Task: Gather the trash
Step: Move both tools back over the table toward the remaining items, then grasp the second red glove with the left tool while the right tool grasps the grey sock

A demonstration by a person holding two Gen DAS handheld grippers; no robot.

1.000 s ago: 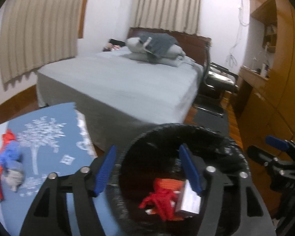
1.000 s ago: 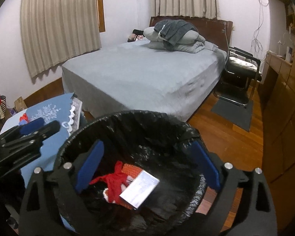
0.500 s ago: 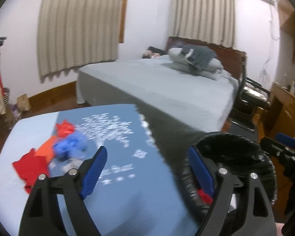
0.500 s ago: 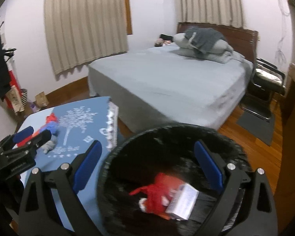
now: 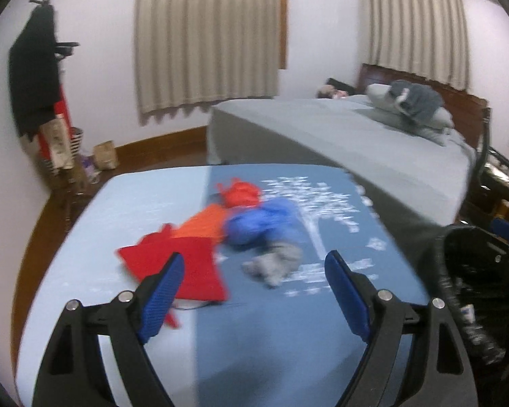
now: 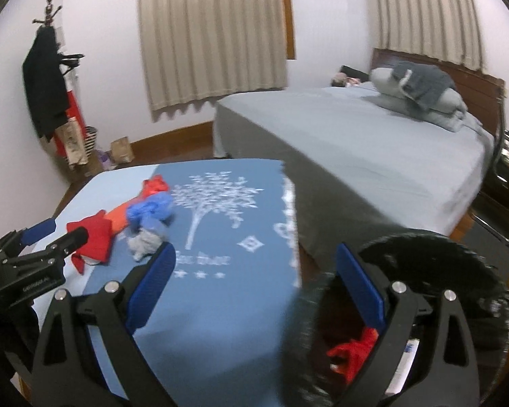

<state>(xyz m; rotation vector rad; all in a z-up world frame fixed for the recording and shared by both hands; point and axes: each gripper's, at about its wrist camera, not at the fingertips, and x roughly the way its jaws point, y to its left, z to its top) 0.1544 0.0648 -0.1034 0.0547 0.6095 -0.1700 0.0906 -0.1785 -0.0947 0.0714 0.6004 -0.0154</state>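
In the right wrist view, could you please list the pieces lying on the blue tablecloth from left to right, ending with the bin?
Red flat piece → orange piece → blue crumpled bag → white tree print → black-lined bin. The grey wad and small red bag overlap these, so I leave them out.

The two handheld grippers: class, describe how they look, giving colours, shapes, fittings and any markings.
Both the left gripper and the right gripper are matte black, with two angular, cut-out arms ending in flat blue ribbed pads. Round silver bolt heads sit at the finger joints. In the right wrist view, the left gripper's side bears small white lettering, too blurred to read. No cables or sleeves show.
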